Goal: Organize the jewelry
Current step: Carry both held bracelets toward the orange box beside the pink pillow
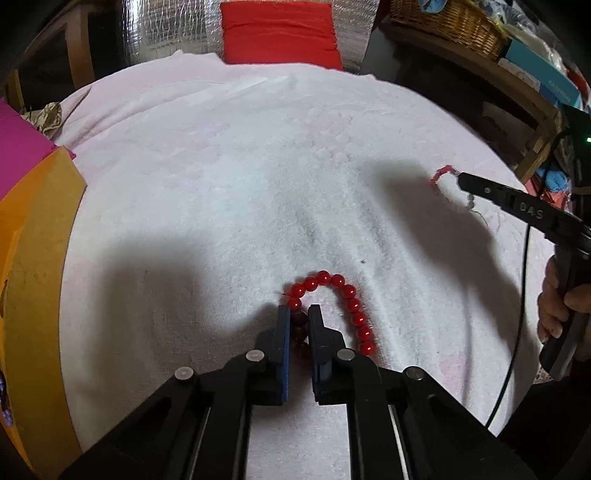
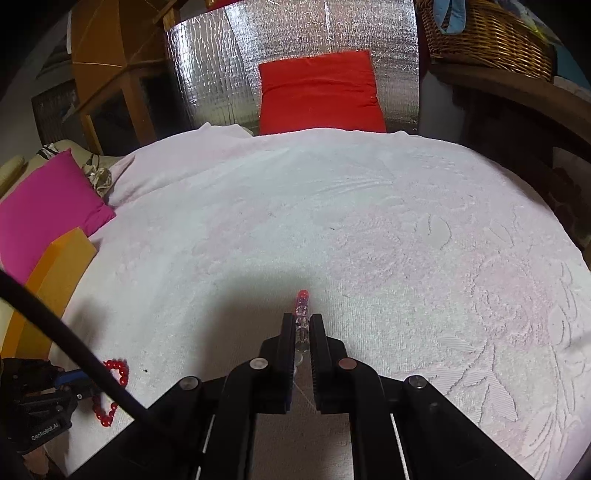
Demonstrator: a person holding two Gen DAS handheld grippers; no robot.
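Observation:
A red bead bracelet (image 1: 345, 291) lies on the white towel (image 1: 240, 184). My left gripper (image 1: 299, 314) is shut on one side of it, with dark red beads between the fingers. The bracelet also shows in the right wrist view (image 2: 118, 373), held by the left gripper (image 2: 79, 384). My right gripper (image 2: 302, 321) is shut on a pink and clear bead strand (image 2: 303, 302) that sticks out past the fingertips. In the left wrist view the right gripper (image 1: 461, 181) holds that strand (image 1: 441, 173) above the towel at the right.
An orange box (image 1: 33, 258) stands at the left edge, with a magenta cushion (image 2: 48, 206) behind it. A red cushion (image 2: 319, 92) leans on a silver foil panel (image 2: 207, 74) at the back. A wicker basket (image 2: 484, 33) sits on a wooden shelf at the right.

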